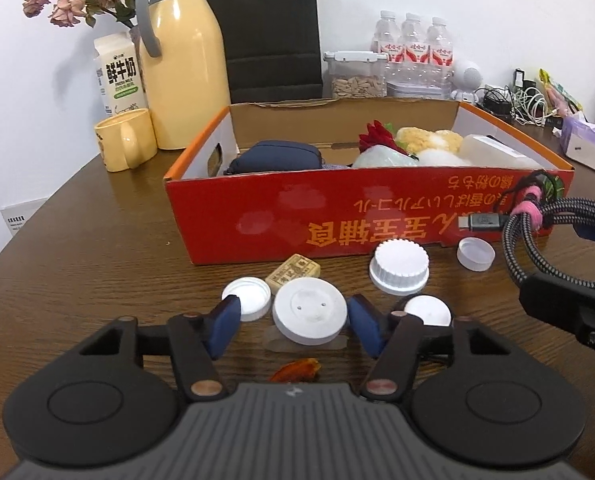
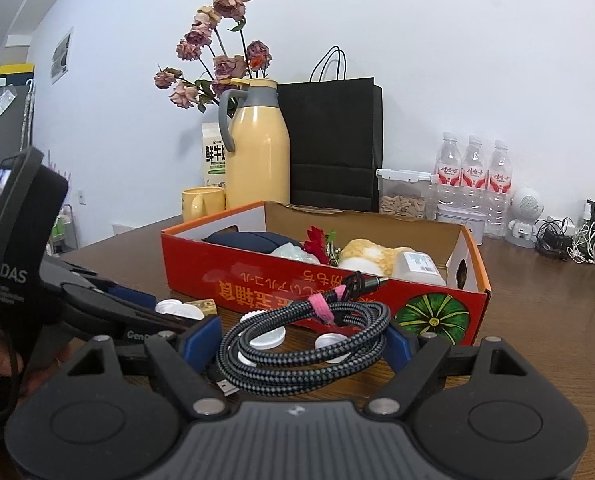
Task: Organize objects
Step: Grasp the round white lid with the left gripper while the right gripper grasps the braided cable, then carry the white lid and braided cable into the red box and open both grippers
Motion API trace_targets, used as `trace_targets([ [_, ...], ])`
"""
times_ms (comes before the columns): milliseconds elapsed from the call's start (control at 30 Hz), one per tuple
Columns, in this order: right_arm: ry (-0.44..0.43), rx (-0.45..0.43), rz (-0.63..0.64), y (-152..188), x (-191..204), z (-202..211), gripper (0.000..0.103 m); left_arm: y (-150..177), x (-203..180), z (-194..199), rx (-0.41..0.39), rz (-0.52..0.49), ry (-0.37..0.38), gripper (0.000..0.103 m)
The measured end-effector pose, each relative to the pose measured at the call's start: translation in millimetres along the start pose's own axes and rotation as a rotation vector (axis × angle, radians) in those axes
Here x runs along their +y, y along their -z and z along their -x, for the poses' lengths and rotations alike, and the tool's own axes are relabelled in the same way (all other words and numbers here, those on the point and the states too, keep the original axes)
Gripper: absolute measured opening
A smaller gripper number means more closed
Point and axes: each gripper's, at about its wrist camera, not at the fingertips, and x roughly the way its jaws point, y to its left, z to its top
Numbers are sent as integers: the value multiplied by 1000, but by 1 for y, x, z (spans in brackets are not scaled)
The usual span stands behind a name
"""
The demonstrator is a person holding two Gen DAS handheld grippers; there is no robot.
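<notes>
Two grippers | left gripper (image 1: 293, 322): pads bracketing white round lid (image 1: 310, 315), contact unclear | right gripper (image 2: 303, 338): clamped on coiled braided cable (image 2: 305, 344) | red cardboard box (image 1: 361, 216) behind

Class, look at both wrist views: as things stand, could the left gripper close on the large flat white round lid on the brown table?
Probably yes. The large flat white round lid already lies between the left gripper's blue pads, which stand close beside its rim. A smaller white cap sits just outside the left pad, apparently not blocking.
</notes>
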Motion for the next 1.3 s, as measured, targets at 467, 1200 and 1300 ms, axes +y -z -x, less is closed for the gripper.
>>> trace_targets([
  [467, 1, 0, 0, 0, 0, 0, 82, 1, 4, 9, -49, 35, 32, 41],
  [1200, 23, -186, 34, -54, 0, -11, 82, -77, 13, 36, -282, 128, 112, 41],
  [1300, 45, -201, 27, -70, -3, -28, 82, -93, 17, 26, -300, 181, 111, 41],
])
